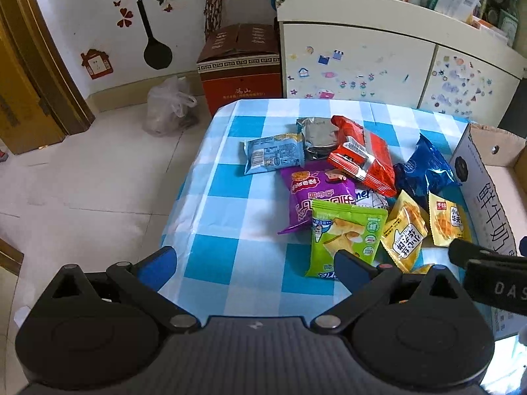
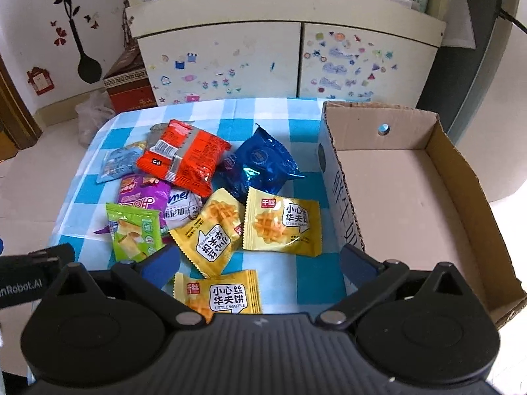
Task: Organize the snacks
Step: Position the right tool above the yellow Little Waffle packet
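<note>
My left gripper (image 1: 255,265) has its jaws spread wide and holds nothing; between the blue pads I see only the blue-and-white checked cloth of the surface (image 1: 230,197). The right pad overlaps the lower edge of a green chip packet (image 1: 346,233) in the view; I cannot tell whether it touches.

My right gripper (image 2: 260,263) is likewise released and empty. Between its jaws lies 1 yellow waffle packet (image 2: 219,296), flat on the cloth at the near edge. Just beyond it are 2 more yellow waffle packets: a tilted one (image 2: 210,230) and an upright one (image 2: 283,222), their edges overlapping.

Farther out, the snacks lie in a loose pile. The green chip packet sits to the left, overlapping a purple packet (image 2: 143,192); a white packet (image 2: 184,205) is wedged between the purple one and the tilted waffle packet. Behind these, a red packet (image 2: 184,156) rests on top of a silver packet (image 1: 318,136), with a pale blue packet (image 2: 120,163) at the far left and a dark blue packet (image 2: 258,164) to the right.

An open cardboard box (image 2: 411,197) stands on the right side of the surface, just beside the waffle packets, with nothing visible inside. Beyond the surface stands a cream cabinet (image 2: 263,59) covered in stickers.
</note>
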Demonstrator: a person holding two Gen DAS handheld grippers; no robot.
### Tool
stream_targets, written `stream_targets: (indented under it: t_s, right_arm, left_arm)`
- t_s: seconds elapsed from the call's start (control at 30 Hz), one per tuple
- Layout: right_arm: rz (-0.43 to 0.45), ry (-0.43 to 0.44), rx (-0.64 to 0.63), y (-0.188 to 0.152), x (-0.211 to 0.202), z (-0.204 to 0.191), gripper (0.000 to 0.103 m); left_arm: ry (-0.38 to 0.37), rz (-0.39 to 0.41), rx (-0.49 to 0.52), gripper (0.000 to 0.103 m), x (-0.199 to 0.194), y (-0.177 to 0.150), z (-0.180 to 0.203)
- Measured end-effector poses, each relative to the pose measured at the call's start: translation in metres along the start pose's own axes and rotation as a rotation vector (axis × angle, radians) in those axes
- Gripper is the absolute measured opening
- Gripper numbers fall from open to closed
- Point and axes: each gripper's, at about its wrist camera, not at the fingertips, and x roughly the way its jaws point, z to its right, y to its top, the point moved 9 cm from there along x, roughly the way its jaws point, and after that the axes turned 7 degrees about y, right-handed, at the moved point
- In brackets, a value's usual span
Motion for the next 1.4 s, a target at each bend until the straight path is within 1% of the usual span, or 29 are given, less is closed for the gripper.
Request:
stream_targets:
  t_s: [0.07, 0.2, 0.47, 0.87, 1.4]
  right_arm:
    - [-0.003, 0.008, 0.003, 0.0001, 0.0005, -0.0011, 0.102]
    - [0.007, -0.009, -0.022, 0.0004, -0.0011, -0.0039, 0.102]
    - [0.009, -0.014, -0.037, 0.0009, -0.0027, -0.0076, 0.102]
    - [0.007, -0.024, -0.033, 0.0004, -0.0027, -0.0061, 0.102]
    - [0.017, -0.032, -0.03, 0.0016, -0.0041, -0.0043, 0.102]
  left_arm:
    - [0.011, 0.002, 0.006, 0.103, 0.0, -0.0003, 0.0014]
    - [0.021, -0.004, 0.009, 0.103, 0.0007, -0.0012, 0.0036]
    - [0.038, -0.002, 0.018, 0.103, -0.0007, -0.0006, 0.009]
    - [0.064, 0.003, 0.024, 0.103, -0.002, -0.0002, 0.0105]
    - [0.077, 0.008, 0.026, 0.103, -0.0056, 0.0003, 0.0101]
